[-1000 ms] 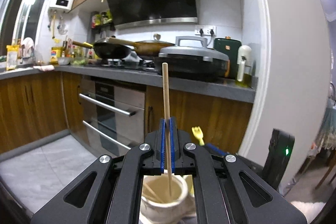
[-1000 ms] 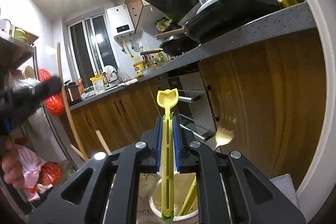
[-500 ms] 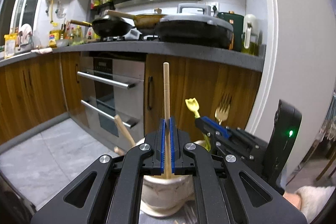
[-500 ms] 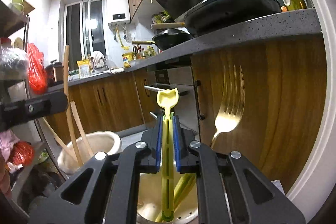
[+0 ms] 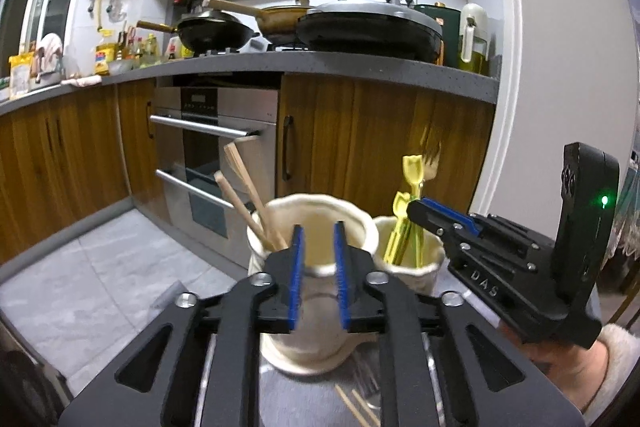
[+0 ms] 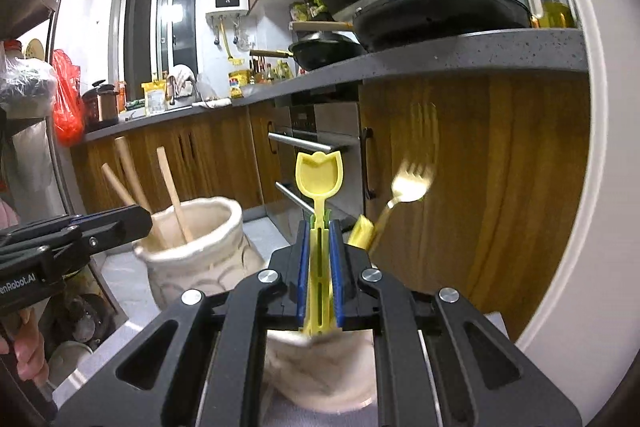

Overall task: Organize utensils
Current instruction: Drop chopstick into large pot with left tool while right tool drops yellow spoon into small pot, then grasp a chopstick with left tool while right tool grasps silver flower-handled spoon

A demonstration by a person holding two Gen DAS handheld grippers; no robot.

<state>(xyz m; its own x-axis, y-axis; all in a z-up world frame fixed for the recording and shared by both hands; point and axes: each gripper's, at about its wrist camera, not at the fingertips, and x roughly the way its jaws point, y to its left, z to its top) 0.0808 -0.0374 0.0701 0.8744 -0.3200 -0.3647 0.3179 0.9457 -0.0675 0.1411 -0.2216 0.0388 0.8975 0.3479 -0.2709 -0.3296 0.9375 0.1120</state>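
Two cream ceramic holders stand side by side on a grey surface. My left gripper [image 5: 318, 231] is open and empty in front of the larger holder [image 5: 316, 227], which holds wooden chopsticks [image 5: 244, 183]. My right gripper [image 6: 319, 227] is shut on a yellow plastic utensil [image 6: 319, 179] that stands upright over the smaller holder [image 6: 320, 367]. That holder [image 5: 408, 259] also carries yellow utensils and a gold fork [image 6: 412, 183]. The right gripper also shows in the left wrist view [image 5: 424, 207].
Loose chopsticks [image 5: 356, 407] lie on the grey surface near the front. Behind are wooden cabinets [image 5: 380, 147], an oven [image 5: 216, 143] and a grey counter [image 5: 320, 63] with pans. A white wall edge [image 6: 572, 187] is close on the right.
My left gripper has opened and let go of the wooden chopstick, which now stands in the larger holder. Both grippers have dropped lower. My right gripper still holds the yellow utensil.
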